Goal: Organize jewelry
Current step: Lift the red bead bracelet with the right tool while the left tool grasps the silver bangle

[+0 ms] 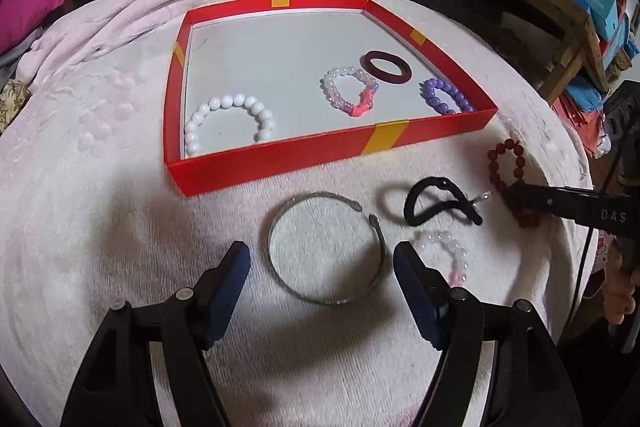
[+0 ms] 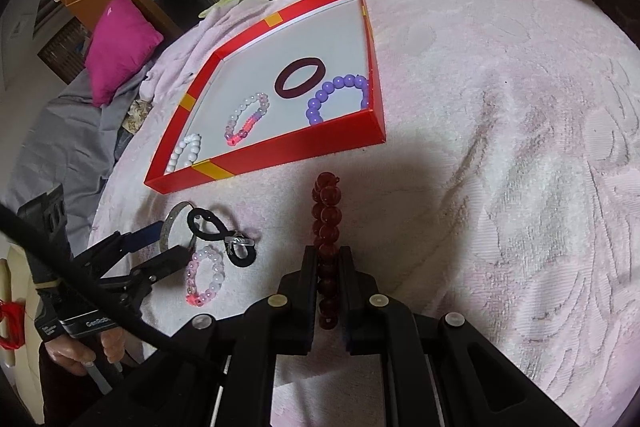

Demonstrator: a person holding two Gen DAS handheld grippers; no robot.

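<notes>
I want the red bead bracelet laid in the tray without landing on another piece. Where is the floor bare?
The tray's far half and left corner, behind the white pearl bracelet, are bare. The right end is crowded: pink-white bracelet, maroon ring and purple bracelet sit close. The right claw holds the red bead bracelet.

A shallow red box (image 1: 280, 163) of smooth, faintly glossy card sits on a pale pink blanket (image 1: 100, 211) of nubby, matt pile, its floor plain white. Glossy round beads form the white bracelet (image 1: 230, 119), the purple bracelet (image 1: 442, 99) and the dark red bracelet (image 2: 328, 227). The open bangle (image 1: 326, 251) is polished metal, the black hair tie (image 1: 432, 203) matt fabric.
</notes>
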